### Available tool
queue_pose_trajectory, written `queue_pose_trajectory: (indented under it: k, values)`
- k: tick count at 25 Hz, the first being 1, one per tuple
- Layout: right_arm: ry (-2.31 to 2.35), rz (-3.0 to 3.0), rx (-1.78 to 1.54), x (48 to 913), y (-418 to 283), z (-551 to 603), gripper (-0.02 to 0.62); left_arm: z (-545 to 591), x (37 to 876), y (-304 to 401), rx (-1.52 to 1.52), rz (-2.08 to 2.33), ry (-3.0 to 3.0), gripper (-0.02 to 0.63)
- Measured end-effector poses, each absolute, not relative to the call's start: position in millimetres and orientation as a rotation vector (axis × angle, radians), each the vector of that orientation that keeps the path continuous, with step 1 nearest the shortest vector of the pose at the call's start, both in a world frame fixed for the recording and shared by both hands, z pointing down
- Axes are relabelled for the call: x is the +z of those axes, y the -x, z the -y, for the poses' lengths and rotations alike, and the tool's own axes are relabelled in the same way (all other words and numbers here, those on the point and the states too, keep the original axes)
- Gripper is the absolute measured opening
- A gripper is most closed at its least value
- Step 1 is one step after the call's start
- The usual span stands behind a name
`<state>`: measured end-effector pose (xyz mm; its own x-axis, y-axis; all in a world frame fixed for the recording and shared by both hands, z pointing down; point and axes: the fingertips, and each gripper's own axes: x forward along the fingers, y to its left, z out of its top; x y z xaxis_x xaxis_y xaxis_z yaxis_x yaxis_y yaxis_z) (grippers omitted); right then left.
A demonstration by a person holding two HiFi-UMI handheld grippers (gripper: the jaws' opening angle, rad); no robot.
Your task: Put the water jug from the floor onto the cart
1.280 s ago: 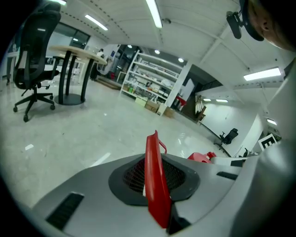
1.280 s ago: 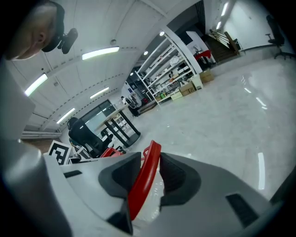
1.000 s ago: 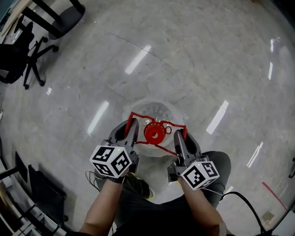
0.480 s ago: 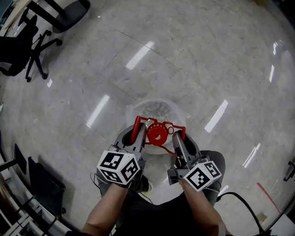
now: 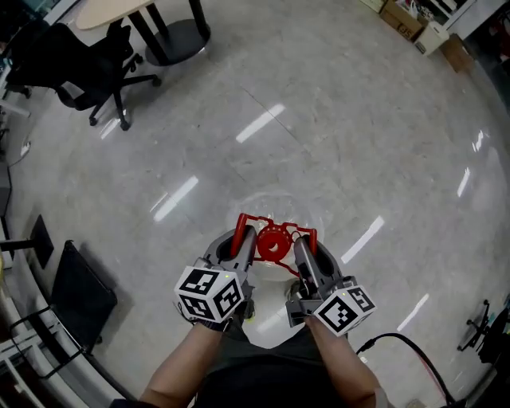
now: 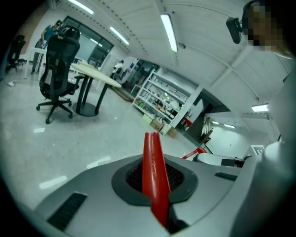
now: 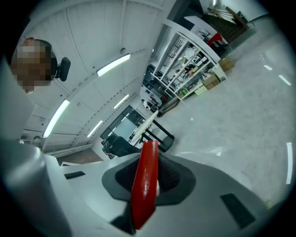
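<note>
In the head view a clear water jug (image 5: 280, 209) with a red cap (image 5: 273, 244) hangs over the floor by its red handle (image 5: 256, 220). My left gripper (image 5: 241, 239) is shut on the handle's left side. In the left gripper view the red strip (image 6: 153, 178) is pinched between the grey pads. My right gripper (image 5: 304, 245) grips the handle's right side, and its jaws are closing on the red strip (image 7: 144, 185). Most of the jug's body is hidden beneath the grippers and arms.
A black office chair (image 5: 88, 68) and a round table (image 5: 151, 16) stand at the far left. Cardboard boxes (image 5: 406, 20) lie at the far right, by shelves (image 6: 171, 99). A black case (image 5: 80, 291) sits near left, and a cable (image 5: 406, 351) trails near right.
Both grippers and the jug have risen off the floor, which now looks farther away. The two sides of the red handle have drawn closer together.
</note>
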<state>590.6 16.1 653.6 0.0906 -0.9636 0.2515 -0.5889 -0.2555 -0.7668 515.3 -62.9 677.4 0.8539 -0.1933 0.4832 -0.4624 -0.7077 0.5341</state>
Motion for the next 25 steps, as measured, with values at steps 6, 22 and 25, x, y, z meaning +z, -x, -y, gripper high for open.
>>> queue_pose_trajectory:
  k: [6, 22, 25]
  values:
    - [1.810, -1.646, -0.984, 505, -540, 11, 0.067, 83, 528, -462, 0.433, 0.557, -2.382, 0.017]
    - [1.484, -2.004, -0.997, 377, -320, 101, 0.064, 144, 399, -229, 0.250, 0.939, -2.347, 0.017]
    - [1.411, -2.066, -1.039, 368, -277, 119, 0.064, 153, 390, -185, 0.222, 1.017, -2.312, 0.017]
